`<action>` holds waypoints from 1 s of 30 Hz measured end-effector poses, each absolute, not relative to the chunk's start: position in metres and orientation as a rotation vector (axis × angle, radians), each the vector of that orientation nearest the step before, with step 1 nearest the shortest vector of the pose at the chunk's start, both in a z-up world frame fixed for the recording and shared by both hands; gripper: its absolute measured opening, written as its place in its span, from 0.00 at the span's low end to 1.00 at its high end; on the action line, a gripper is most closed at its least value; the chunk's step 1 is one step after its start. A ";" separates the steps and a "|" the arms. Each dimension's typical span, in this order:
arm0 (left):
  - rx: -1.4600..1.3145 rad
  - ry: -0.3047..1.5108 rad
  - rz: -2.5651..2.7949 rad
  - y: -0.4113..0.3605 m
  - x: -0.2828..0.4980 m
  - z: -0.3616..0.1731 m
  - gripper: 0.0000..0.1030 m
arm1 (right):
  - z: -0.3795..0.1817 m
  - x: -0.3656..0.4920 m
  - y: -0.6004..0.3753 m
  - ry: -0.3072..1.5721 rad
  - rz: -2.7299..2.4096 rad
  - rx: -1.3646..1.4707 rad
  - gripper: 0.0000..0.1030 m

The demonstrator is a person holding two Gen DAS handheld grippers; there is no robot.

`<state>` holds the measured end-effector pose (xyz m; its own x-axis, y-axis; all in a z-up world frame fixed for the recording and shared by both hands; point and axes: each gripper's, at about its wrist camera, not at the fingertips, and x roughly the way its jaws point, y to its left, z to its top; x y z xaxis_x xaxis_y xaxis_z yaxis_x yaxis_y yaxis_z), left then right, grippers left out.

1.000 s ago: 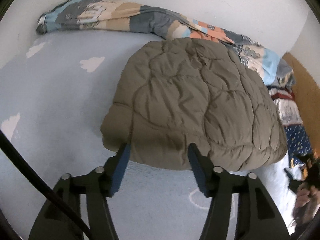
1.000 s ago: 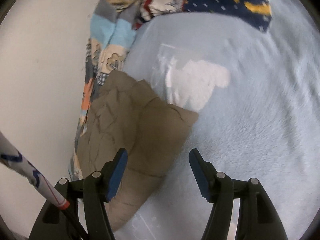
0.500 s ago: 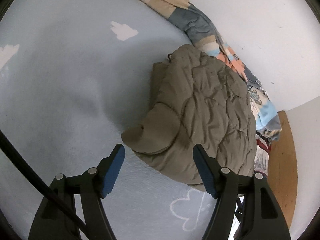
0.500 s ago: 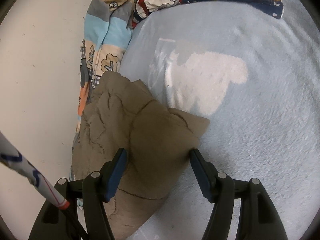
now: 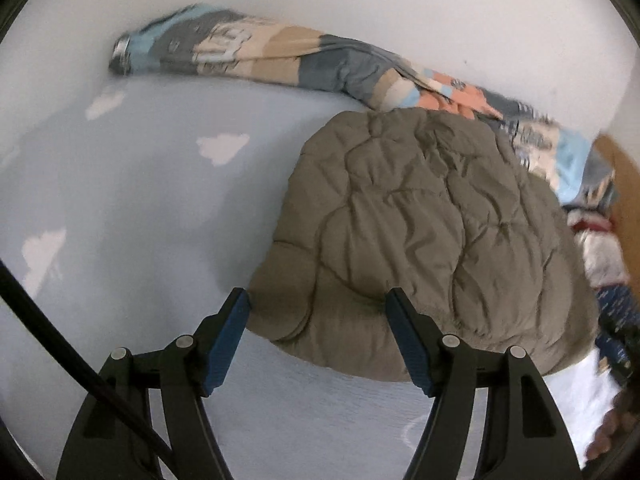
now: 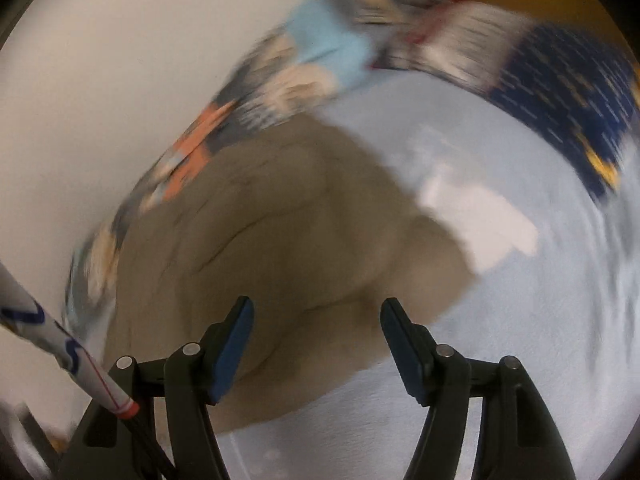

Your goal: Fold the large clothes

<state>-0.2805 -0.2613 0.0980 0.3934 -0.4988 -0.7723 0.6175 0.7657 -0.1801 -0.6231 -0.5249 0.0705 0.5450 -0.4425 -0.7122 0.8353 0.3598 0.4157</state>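
An olive quilted jacket [image 5: 420, 232] lies folded in a puffy bundle on a light blue sheet with white clouds [image 5: 140, 220], close to the wall. My left gripper [image 5: 318, 304] is open, and the bundle's near edge sits between its blue pads without touching them. The right wrist view is blurred. There the jacket [image 6: 288, 240] fills the middle. My right gripper [image 6: 316, 312] is over its near part with the jaws closing. Jacket fabric shows between the fingers, but the pads do not press it.
A patchwork quilt [image 5: 280, 56] runs along the white wall behind the jacket. Navy starred fabric [image 6: 560, 92] and a wooden board [image 5: 624, 184] lie to the right. A person's hand [image 5: 612, 428] shows at the lower right. A white rod [image 6: 60, 344] crosses the lower left.
The left gripper has swung back from a higher, turned view to face the jacket's near edge. The right gripper has rolled and shifted, its jaws have narrowed, and its picture has blurred.
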 end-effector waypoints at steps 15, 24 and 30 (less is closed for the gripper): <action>0.261 0.864 -0.687 -0.282 -0.280 0.086 0.69 | 0.031 -0.588 -0.526 0.683 -0.813 0.821 0.31; 0.268 0.876 -0.680 -0.284 -0.278 0.084 0.71 | 0.028 -0.592 -0.528 0.695 -0.787 0.887 0.32; 0.138 0.990 -0.706 -0.269 -0.264 0.090 0.71 | 0.046 -0.613 -0.536 0.624 -0.759 0.988 0.49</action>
<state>-0.2637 -0.2691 0.0901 0.3485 -0.4819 -0.8039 0.6026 0.7722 -0.2017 -0.6127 -0.5356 0.0459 0.5905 -0.2748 -0.7589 0.7977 0.3414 0.4971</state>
